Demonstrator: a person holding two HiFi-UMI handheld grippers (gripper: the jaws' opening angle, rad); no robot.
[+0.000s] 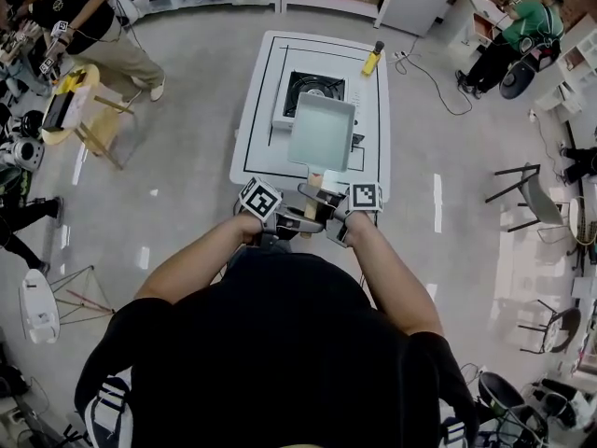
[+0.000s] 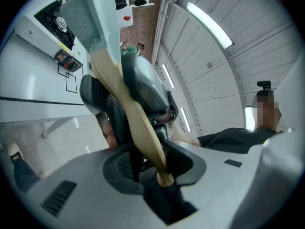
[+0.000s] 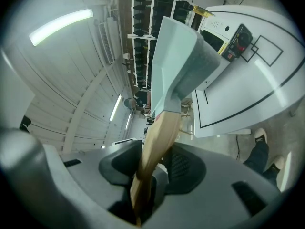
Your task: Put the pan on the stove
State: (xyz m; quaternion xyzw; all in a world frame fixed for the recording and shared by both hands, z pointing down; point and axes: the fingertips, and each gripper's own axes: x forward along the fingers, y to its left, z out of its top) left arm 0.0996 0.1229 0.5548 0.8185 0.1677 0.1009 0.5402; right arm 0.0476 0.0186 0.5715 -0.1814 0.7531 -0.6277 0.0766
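A pale green rectangular pan [image 1: 322, 131] with a wooden handle [image 1: 313, 183] hangs in the air over the near part of the white table [image 1: 254, 152]. Its far edge overlaps the portable stove [image 1: 313, 86]. My left gripper [image 1: 297, 215] and right gripper [image 1: 328, 215] meet from either side and are both shut on the handle. In the left gripper view the handle [image 2: 143, 137] runs between my left gripper's [image 2: 152, 162] jaws, with the stove [image 2: 52, 20] at the upper left. In the right gripper view my right gripper [image 3: 151, 170] clamps the handle [image 3: 159, 142] below the pan [image 3: 177, 63].
A yellow bottle [image 1: 371, 61] lies at the table's far right. People sit at the upper left [image 1: 98, 21] and upper right [image 1: 522, 35]. A wooden stool [image 1: 98, 124] stands to the left and chairs [image 1: 536, 199] to the right.
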